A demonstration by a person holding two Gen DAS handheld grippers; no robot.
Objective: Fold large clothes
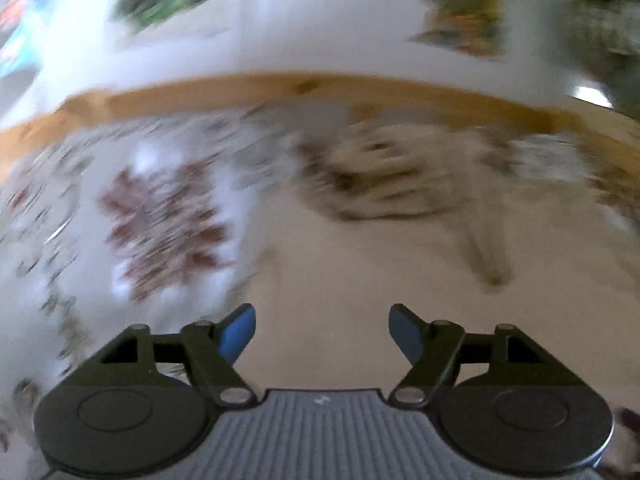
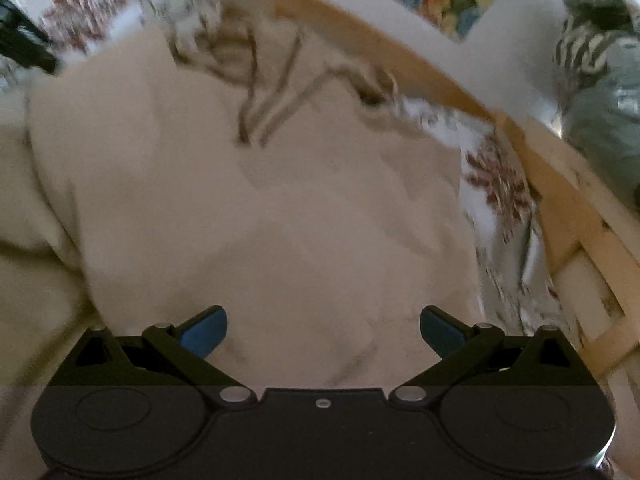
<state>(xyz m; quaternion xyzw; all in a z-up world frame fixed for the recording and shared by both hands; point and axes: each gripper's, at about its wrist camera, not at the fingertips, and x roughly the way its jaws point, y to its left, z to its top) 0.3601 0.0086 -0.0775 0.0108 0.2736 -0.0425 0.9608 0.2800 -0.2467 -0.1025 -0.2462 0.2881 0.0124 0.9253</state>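
A floral bedsheet point(image 2: 500, 184) covers the bed, framed by a wooden rail point(image 2: 400, 60) along its far edge. Your beige garment point(image 2: 260, 200) lies spread mid-bed, drawcords toward that rail. Both your left gripper point(image 1: 322, 334) and right gripper point(image 2: 323, 332) have fingers apart, holding nothing. Only the right view shows bundled cloth point(image 2: 600, 92) beyond the rail's corner; the left view is blurred.

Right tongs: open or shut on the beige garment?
Open. The right tongs stand with blue pads wide apart over the beige garment, and no fabric is pinched between them.
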